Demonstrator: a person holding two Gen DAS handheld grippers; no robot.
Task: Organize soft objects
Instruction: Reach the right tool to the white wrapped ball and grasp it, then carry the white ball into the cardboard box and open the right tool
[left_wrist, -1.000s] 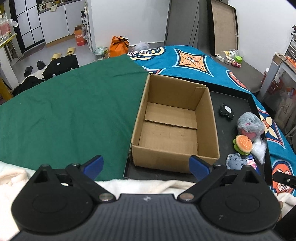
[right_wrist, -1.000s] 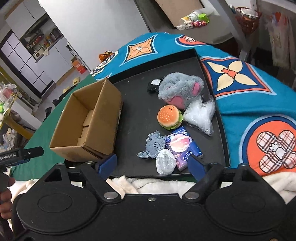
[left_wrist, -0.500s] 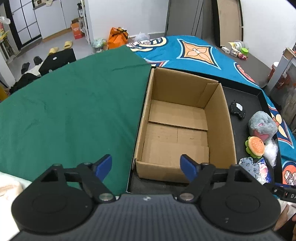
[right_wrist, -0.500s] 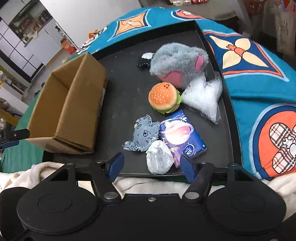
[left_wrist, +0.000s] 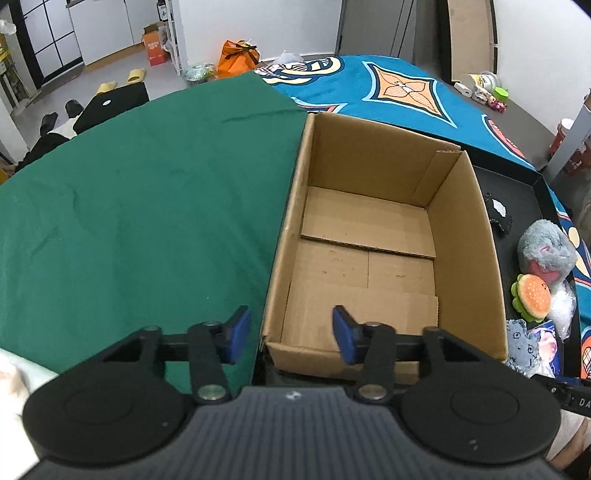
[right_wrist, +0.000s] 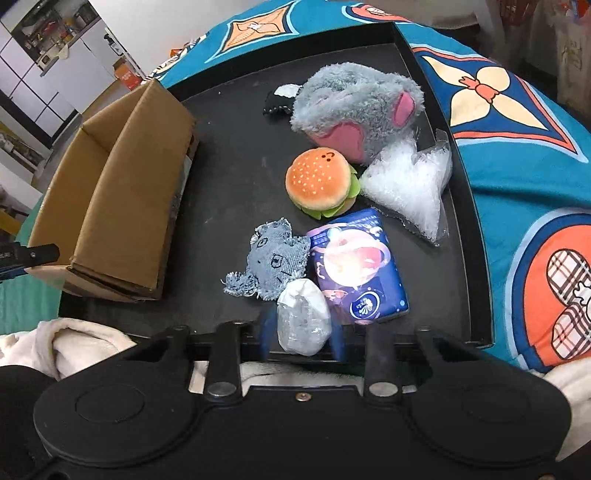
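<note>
The right gripper (right_wrist: 302, 338), its jaws just closing, pinched a small white wrapped bundle (right_wrist: 303, 320) at the near edge of the black tray (right_wrist: 476, 236), while the left gripper (left_wrist: 287, 334), also just closing, straddled the near left corner of the cardboard box (left_wrist: 465, 236) with its fingers apart on either side of the wall, not pressing it. Beyond the bundle in the tray lay a denim patch (right_wrist: 271, 260), a blue tissue pack (right_wrist: 356, 269), a burger toy (right_wrist: 319, 182), a clear bag (right_wrist: 410, 184) and a grey plush (right_wrist: 354, 107). The box stood in the tray's left part with nothing inside.
</note>
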